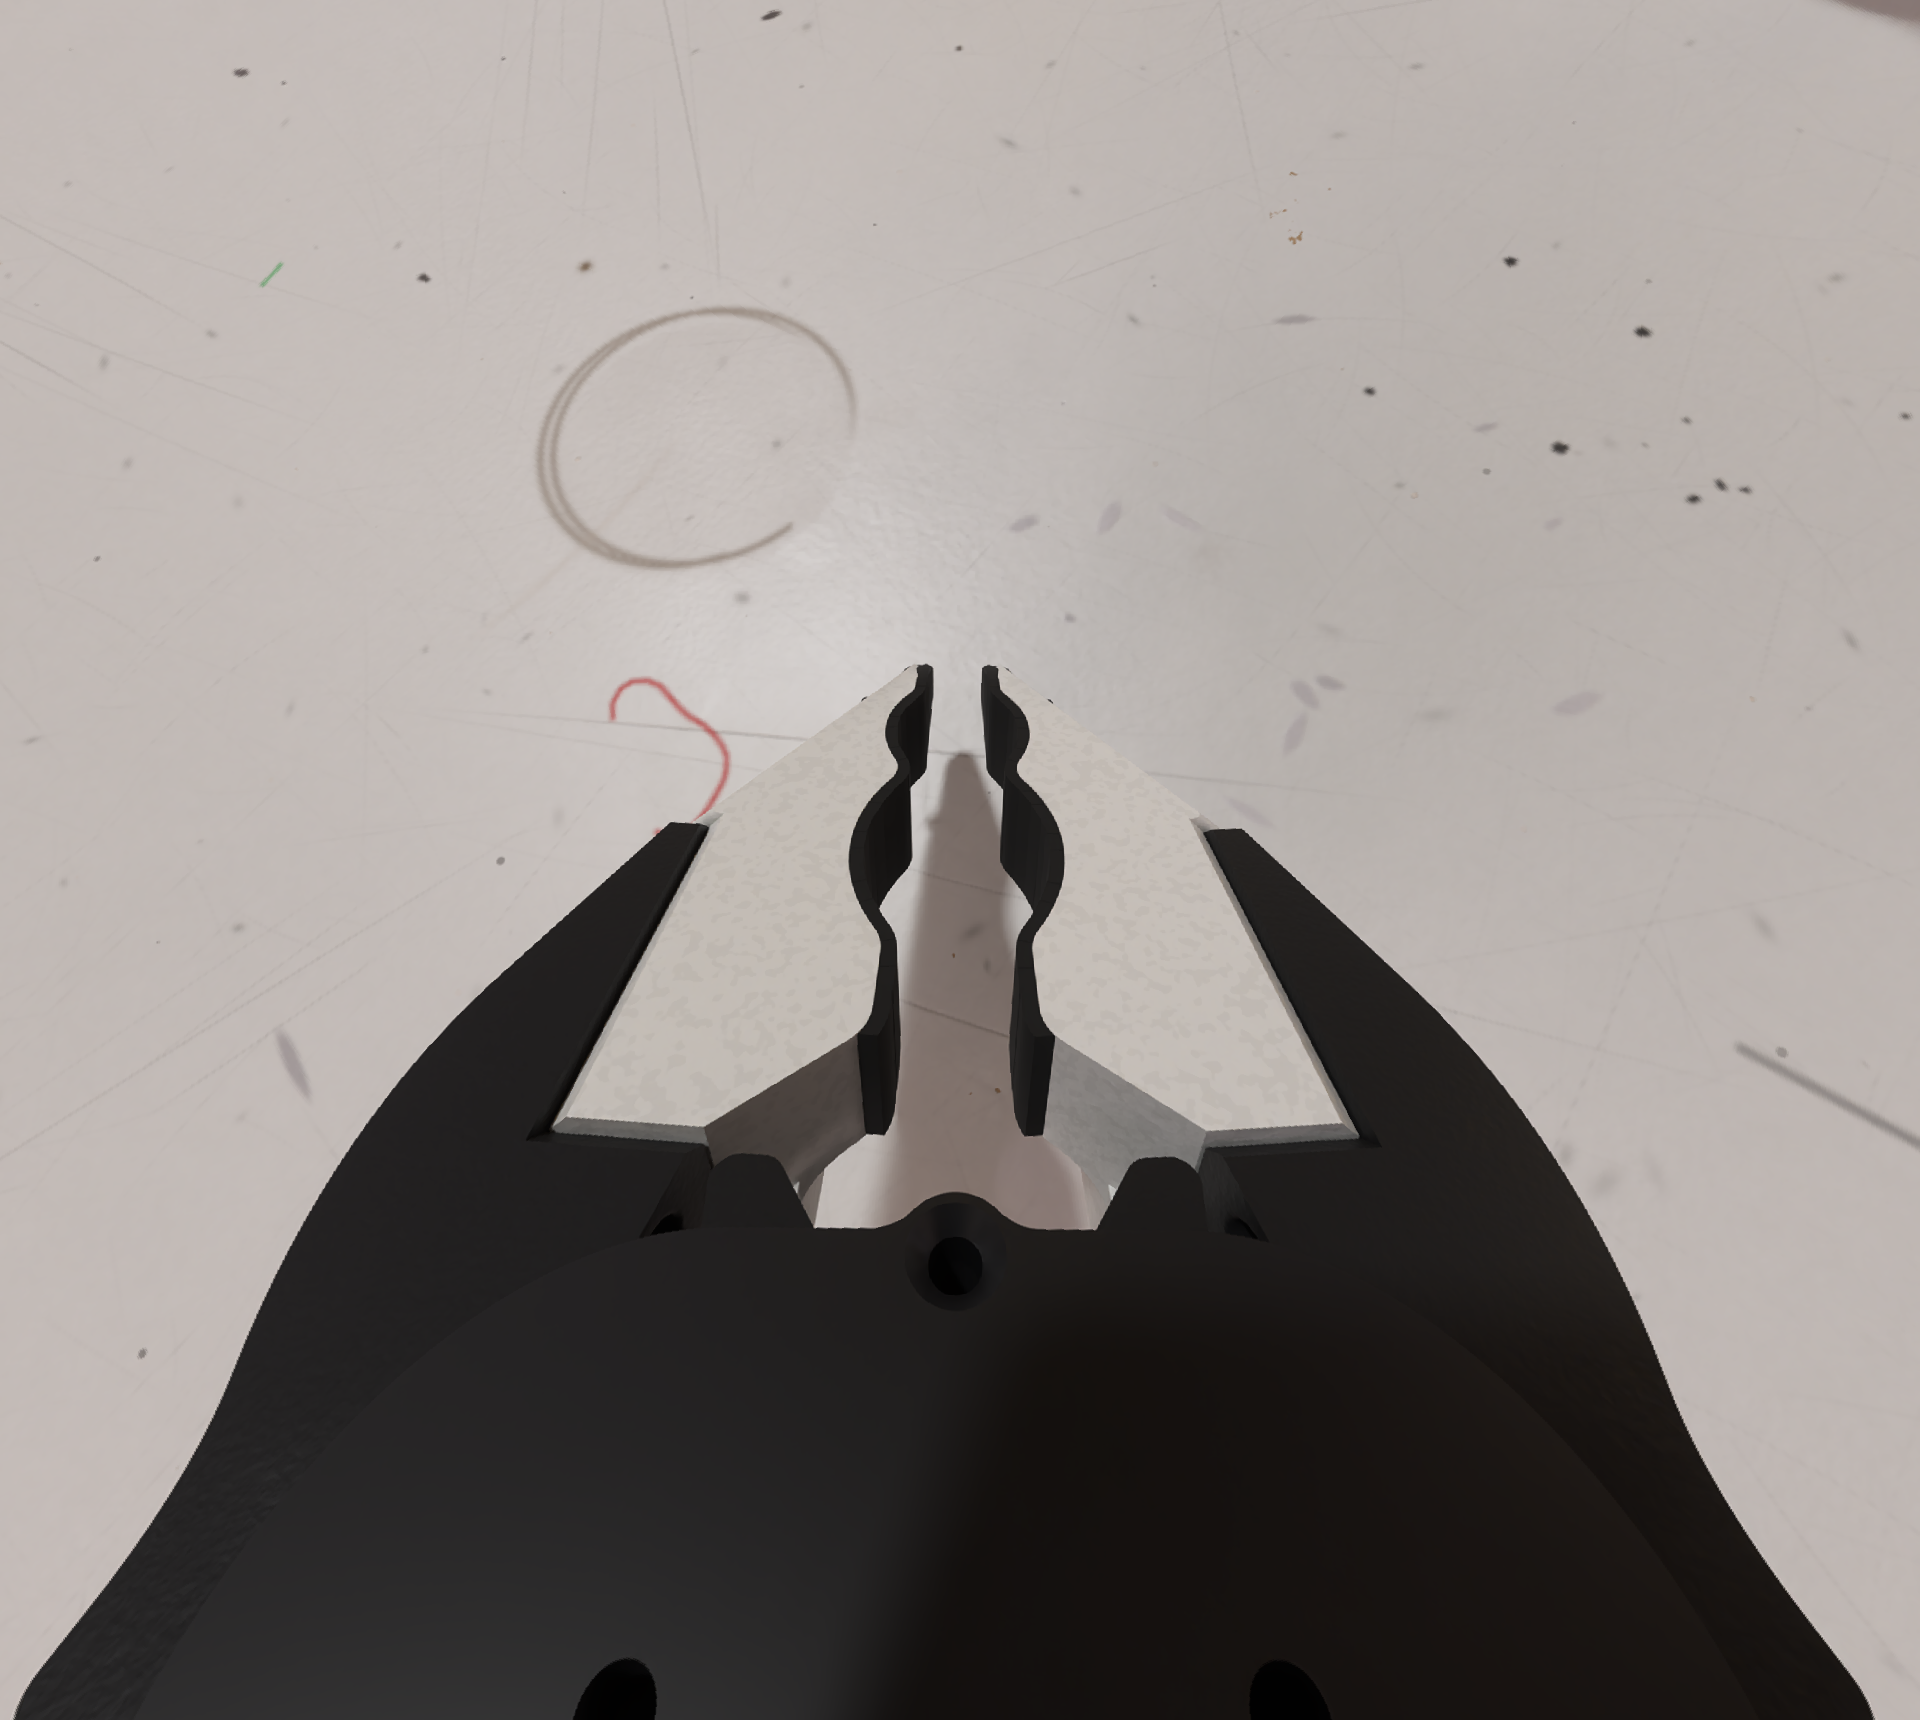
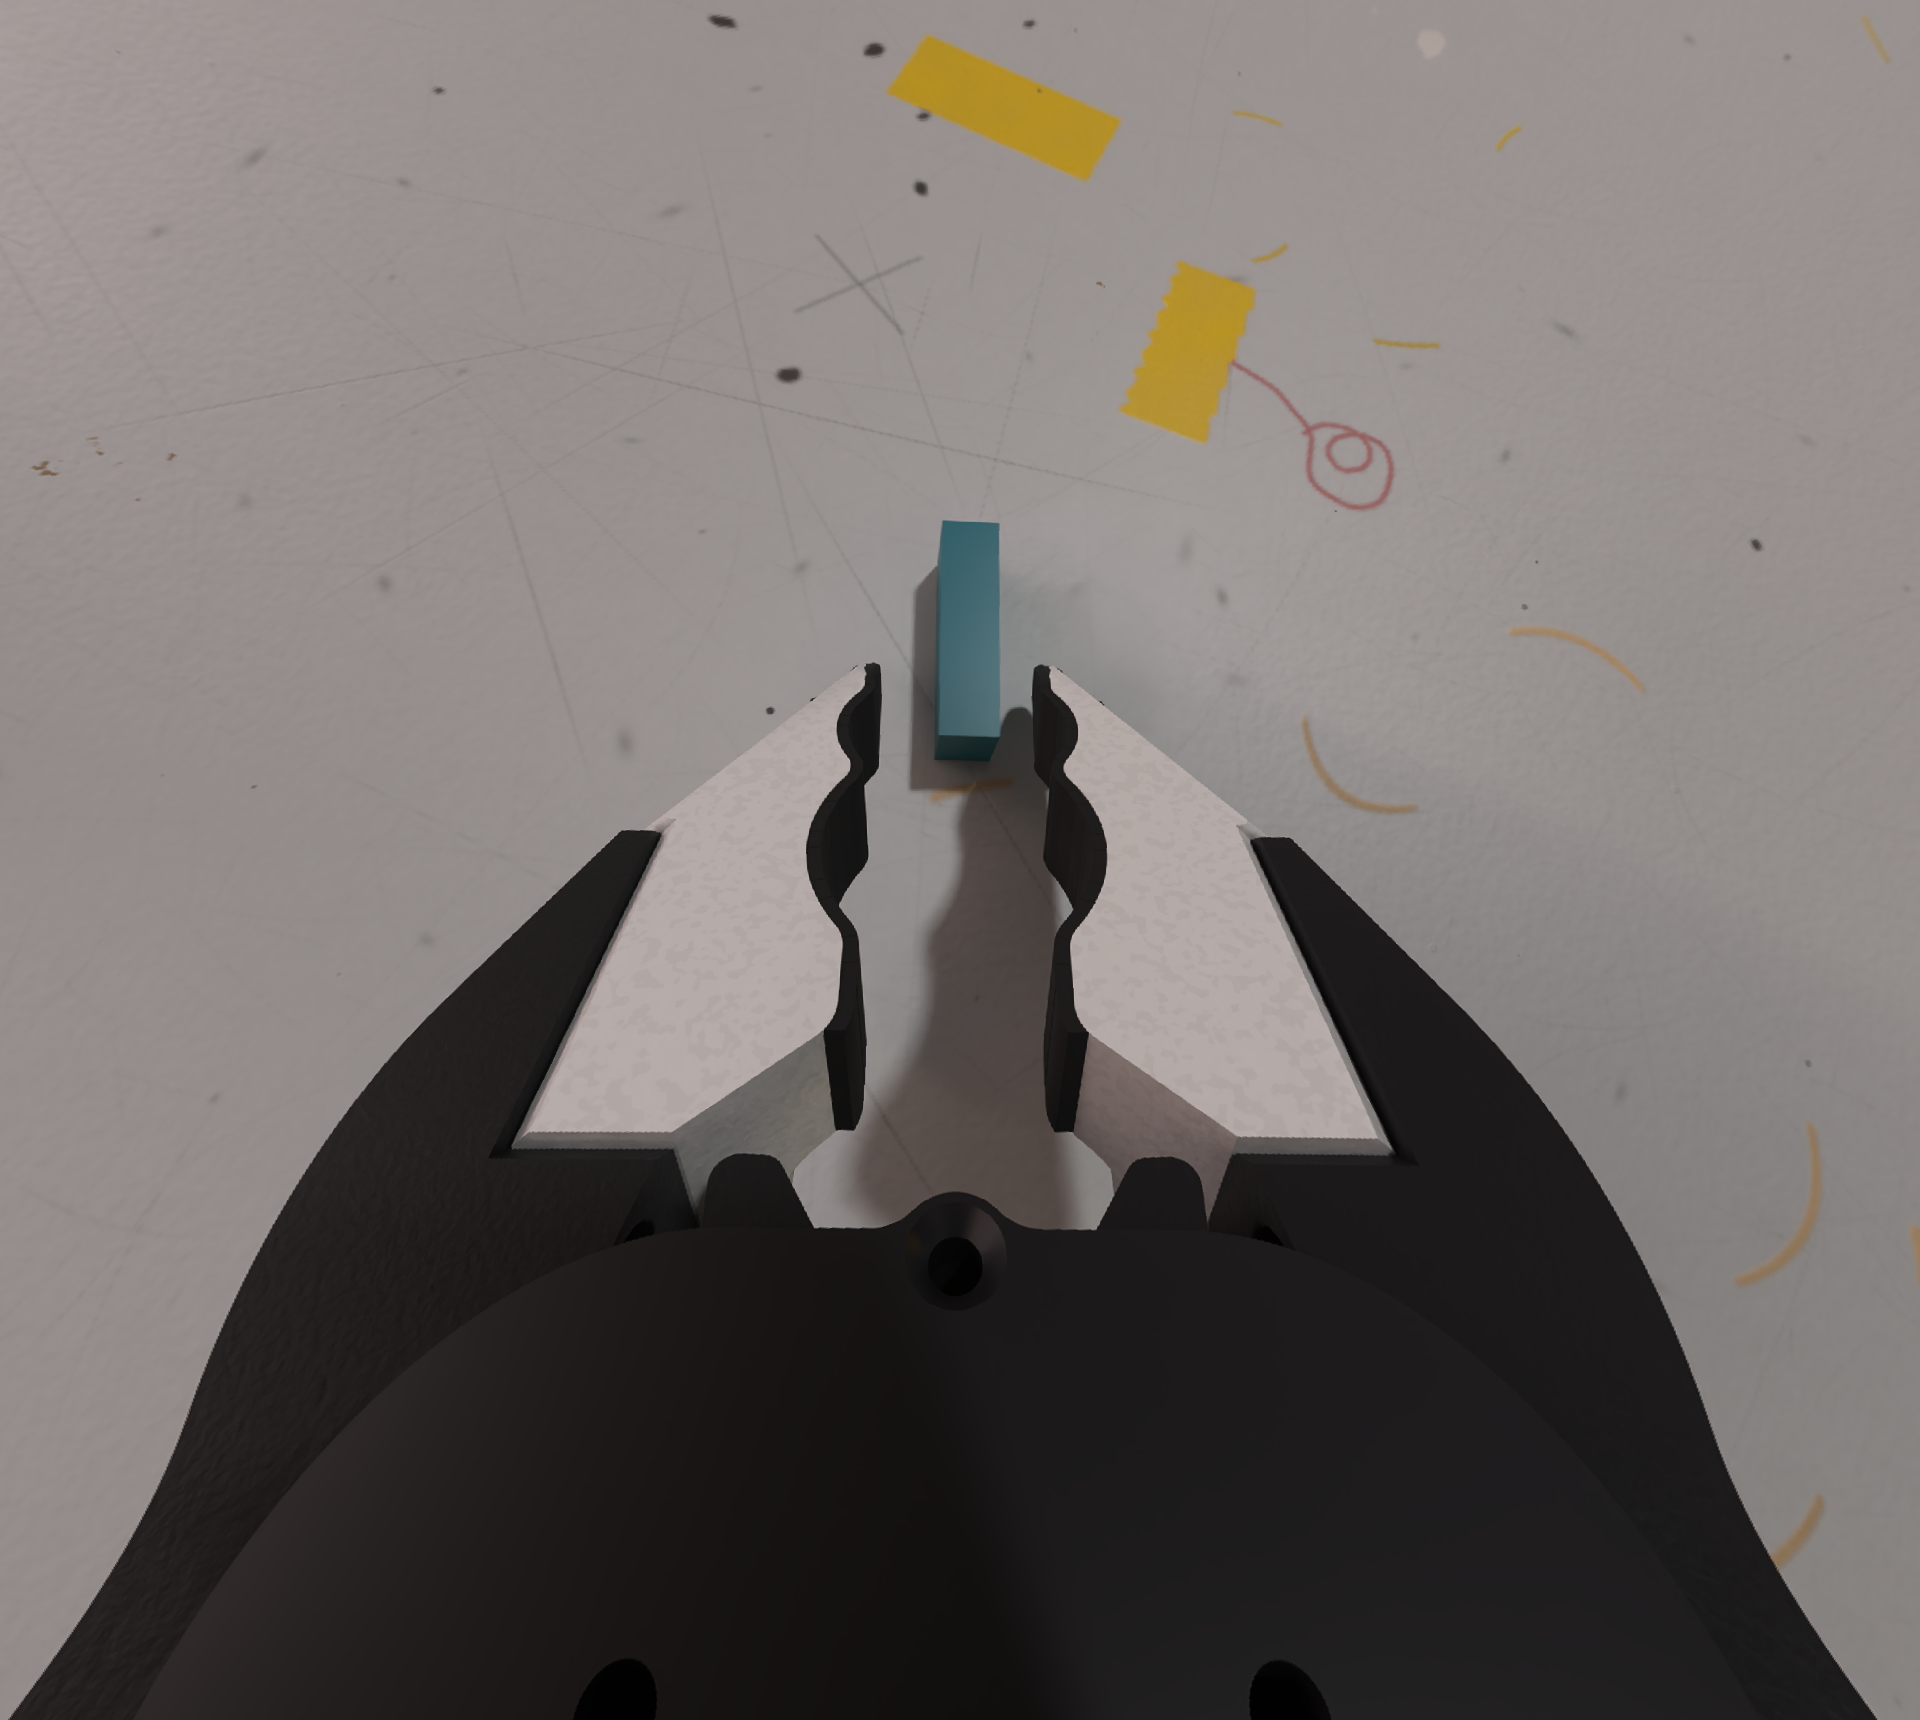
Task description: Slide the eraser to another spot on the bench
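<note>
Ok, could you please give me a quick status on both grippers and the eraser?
Right gripper open, straddling near end of teal eraser, no grip. Left gripper nearly closed, empty, off to the side. Bench ahead flat: yellow tape patches only.

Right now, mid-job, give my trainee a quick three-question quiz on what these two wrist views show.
1. True or false: the right gripper is clamped on the teal eraser.
2. Multiple choice: in the right wrist view, where are the two yellow tape patches relative to the eraser? A) beyond it, farther from the gripper B) between the fingers C) under the eraser
3. Fill in: the left gripper holds ____ and hovers over bare bench near a brown ring mark.

Key
1. False: its jaws are apart, and the eraser's near end lies between the fingertips with gaps on both sides.
2. A
3. nothing
</note>
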Tool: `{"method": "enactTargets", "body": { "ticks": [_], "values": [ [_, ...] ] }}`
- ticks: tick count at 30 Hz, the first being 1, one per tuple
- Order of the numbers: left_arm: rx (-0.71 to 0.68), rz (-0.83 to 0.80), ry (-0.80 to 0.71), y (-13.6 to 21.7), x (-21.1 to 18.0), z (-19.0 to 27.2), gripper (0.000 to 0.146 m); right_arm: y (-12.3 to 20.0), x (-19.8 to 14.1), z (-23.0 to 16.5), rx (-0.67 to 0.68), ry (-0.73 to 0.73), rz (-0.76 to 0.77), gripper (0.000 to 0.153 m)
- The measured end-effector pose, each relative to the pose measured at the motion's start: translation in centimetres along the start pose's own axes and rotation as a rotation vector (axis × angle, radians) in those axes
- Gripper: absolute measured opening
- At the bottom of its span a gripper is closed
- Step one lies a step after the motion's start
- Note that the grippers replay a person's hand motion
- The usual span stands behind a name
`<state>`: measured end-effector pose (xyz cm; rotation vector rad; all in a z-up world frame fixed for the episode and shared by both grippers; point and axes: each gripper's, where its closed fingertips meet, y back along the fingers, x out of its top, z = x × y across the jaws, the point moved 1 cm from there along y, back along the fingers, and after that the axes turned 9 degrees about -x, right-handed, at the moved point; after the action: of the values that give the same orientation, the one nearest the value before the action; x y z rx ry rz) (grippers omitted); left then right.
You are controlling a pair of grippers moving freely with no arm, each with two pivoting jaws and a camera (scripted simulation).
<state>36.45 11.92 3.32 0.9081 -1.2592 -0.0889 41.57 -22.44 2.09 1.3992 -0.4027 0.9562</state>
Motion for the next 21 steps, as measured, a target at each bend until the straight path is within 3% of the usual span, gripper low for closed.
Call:
{"method": "enactTargets", "body": {
  "ticks": [9, 14, 21],
  "values": [
    [-0.004, 0.019, 0.013, 0.4, 0.2, -0.2, 0.009, -1.3, 0.4, 0.0, -0.001, 0.008, -0.018, 0.016],
    [-0.008, 0.021, 0.015, 0.4, 0.2, -0.1, 0.009, -2.1, 0.9, 0.9, -0.067, 0.03, -0.033, 0.011],
    [-0.011, 0.024, 0.006, 0.4, 0.4, 0.1, 0.009, -6.5, 4.4, 3.0, -0.167, 0.065, -0.071, 0.011]
  ]
}}
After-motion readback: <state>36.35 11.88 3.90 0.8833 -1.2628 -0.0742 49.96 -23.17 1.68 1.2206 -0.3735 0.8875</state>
